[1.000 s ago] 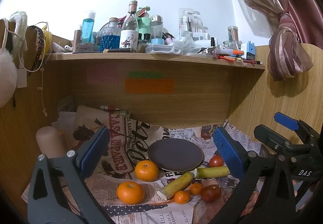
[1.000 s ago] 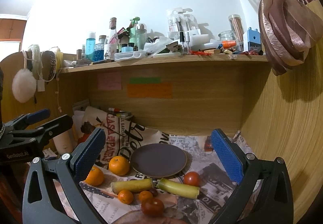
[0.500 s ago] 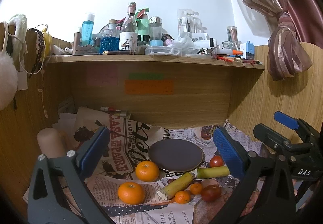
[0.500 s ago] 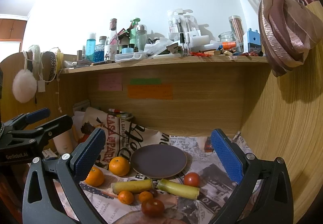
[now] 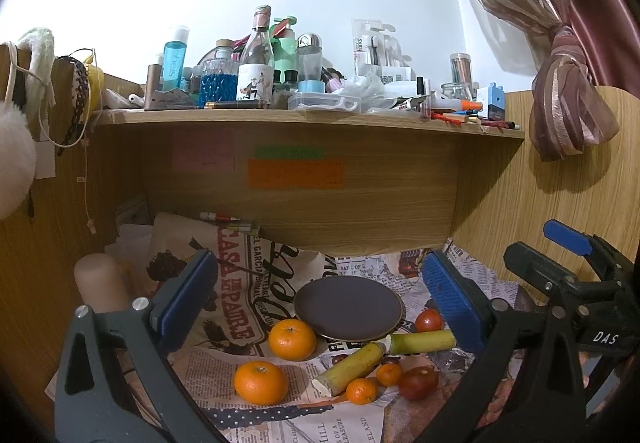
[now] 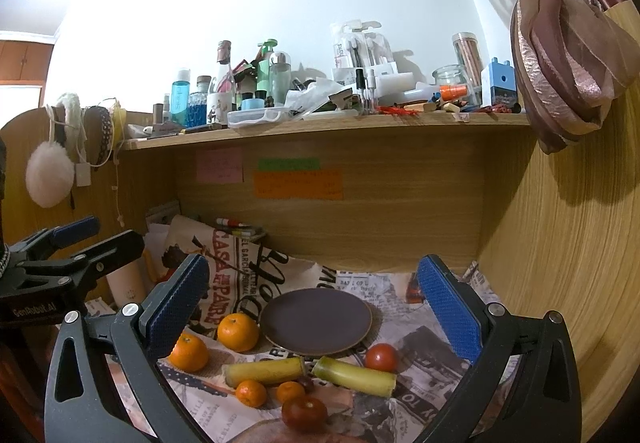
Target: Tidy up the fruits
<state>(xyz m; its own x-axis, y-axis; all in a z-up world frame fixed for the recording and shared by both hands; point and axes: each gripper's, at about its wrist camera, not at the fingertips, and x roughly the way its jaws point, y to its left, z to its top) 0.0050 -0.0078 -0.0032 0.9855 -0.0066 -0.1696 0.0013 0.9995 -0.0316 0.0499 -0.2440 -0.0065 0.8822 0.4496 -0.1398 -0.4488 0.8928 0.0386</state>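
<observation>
I am holding my left gripper (image 5: 316,295) and my right gripper (image 6: 314,293) spread wide and gripping nothing, both hovering above the newspaper-covered tabletop (image 5: 352,423) and looking down at the fruit. The dark plate (image 5: 348,307) is sitting bare in the middle, with everything scattered along its near edge.

I am counting 2 large oranges (image 5: 292,339) (image 5: 260,382), the farther one just beside the plate's left rim. They look firm and round, so I am judging they will roll if nudged; taking them across the widest middle seems safest. The 2 small mandarins (image 5: 361,390) (image 5: 389,374) are lying against the 2 yellow-green stalk pieces (image 5: 350,369) (image 5: 422,341), which look stiff and light, best taken at mid-length, across the stalk.

The 2 tomatoes worry me most: the bright one (image 5: 428,320) is near the plate's right edge, and the darker one (image 5: 418,382) is nearest me. Their skins look smooth and soft, so I am expecting them to slip or bruise under a hard squeeze. A gentle close on the sides seems wise.
</observation>
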